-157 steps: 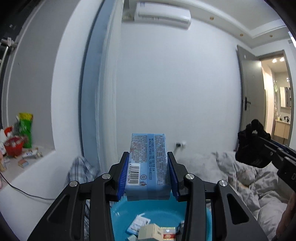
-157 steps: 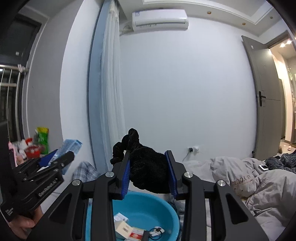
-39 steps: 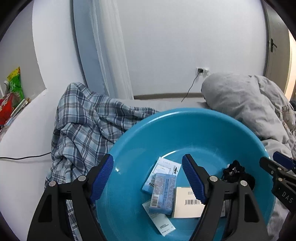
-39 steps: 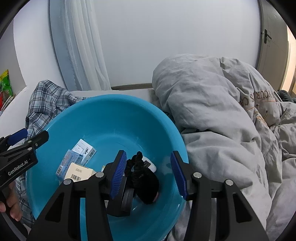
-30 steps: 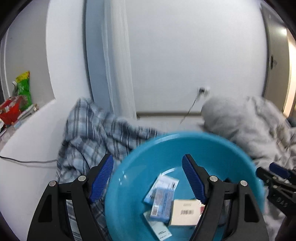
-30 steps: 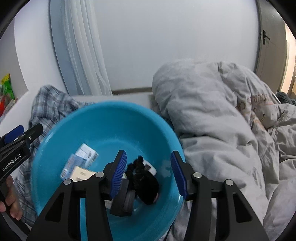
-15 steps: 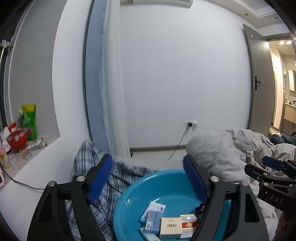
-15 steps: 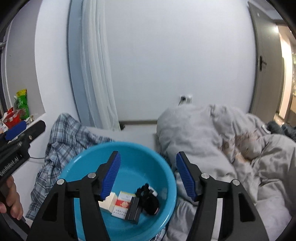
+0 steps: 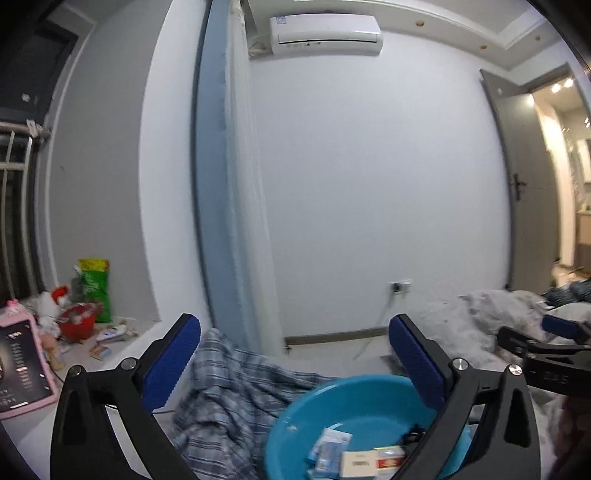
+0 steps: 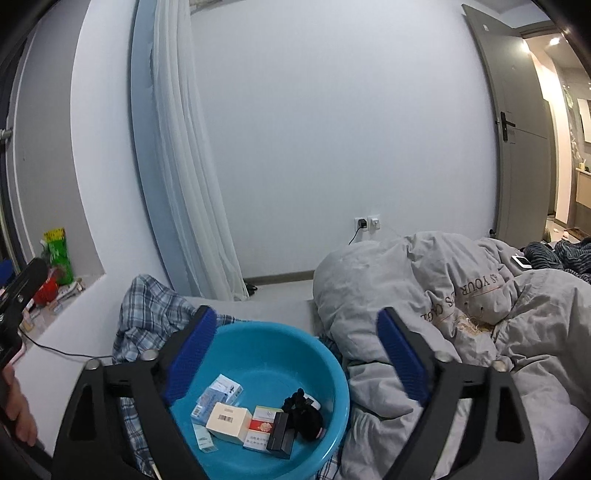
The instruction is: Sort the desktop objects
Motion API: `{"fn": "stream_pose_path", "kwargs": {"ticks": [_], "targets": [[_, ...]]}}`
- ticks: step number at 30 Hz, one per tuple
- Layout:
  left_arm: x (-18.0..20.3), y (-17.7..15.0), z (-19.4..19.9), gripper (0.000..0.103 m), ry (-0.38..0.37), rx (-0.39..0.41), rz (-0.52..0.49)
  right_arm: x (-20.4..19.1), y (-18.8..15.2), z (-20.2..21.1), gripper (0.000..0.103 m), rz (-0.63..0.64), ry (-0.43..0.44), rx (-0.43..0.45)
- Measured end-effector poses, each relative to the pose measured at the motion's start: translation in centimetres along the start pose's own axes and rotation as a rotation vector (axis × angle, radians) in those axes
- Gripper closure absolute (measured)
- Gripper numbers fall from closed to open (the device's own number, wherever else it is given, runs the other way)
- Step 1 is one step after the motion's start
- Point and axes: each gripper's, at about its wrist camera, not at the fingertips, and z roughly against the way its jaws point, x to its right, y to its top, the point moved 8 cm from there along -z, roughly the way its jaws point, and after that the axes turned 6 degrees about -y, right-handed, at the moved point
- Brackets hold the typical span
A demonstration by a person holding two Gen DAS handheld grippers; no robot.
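Desktop objects lie gathered in the blue basin (image 10: 334, 373), below and between the spread blue pads of the right gripper (image 10: 291, 362), whose jaws have just been opening and now stand wide with nothing between them. Inside the basin sit a cream box (image 10: 227, 422) with a barcode, a red and white pack (image 10: 260, 428), a slim black box (image 10: 277, 432), a black fuzzy bundle (image 10: 304, 415) against the right wall, and pale blue packets (image 10: 218, 397) toward the left. The left gripper (image 9: 295, 363) has likewise just been opening; its jaws gape fully, gripping nothing, with the same basin (image 9: 354, 391) low in its view and partly behind its right finger. A plaid cloth (image 10: 147, 314) lies bunched just left of the basin, and a rumpled grey duvet (image 10: 443, 295) rises on its right, touching the rim. Farther out, a white curtain (image 10: 184, 166) hangs by the wall, a grey door (image 10: 517, 129) stands at the right, and an air conditioner (image 9: 325, 33) is mounted high up. A cluttered sill with a green bag (image 9: 94, 291) lies off to the left.
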Motion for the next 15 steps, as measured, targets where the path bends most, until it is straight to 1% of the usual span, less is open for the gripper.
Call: {"fn": "stream_pose_path", "kwargs": {"ticks": [2, 7, 8, 9, 10, 12, 13, 15], "targets": [[0.1, 0.3, 0.8, 0.000, -0.038, 0.003, 0.012, 0.1, 0.3, 0.7, 0.009, -0.003, -0.001, 0.017], [0.5, 1.3, 2.5, 0.000, -0.034, 0.038, 0.006, 0.0, 1.5, 2.7, 0.008, 0.000, -0.002, 0.070], [0.4, 1.6, 3.0, 0.000, -0.036, 0.057, 0.019, -0.1, 1.8, 3.3, 0.005, 0.009, -0.018, 0.093], [0.4, 1.8, 3.3, 0.000, -0.040, 0.079, 0.033, -0.2, 2.1, 4.0, 0.000, 0.031, -0.047, 0.129], [0.2, 1.9, 3.4, 0.000, -0.040, 0.096, 0.045, -0.2, 2.4, 4.6, 0.000, 0.052, -0.076, 0.157], [0.3, 1.8, 3.2, 0.000, -0.025, 0.078, 0.042, -0.5, 3.0, 5.9, 0.000, 0.090, -0.123, 0.207], [0.4, 1.6, 2.9, 0.000, -0.023, 0.060, 0.035, -0.6, 3.2, 6.4, 0.000, 0.097, -0.122, 0.224], [0.4, 1.5, 2.7, 0.000, -0.025, 0.050, 0.034, -0.9, 3.5, 7.3, 0.000, 0.095, -0.101, 0.243]]}}
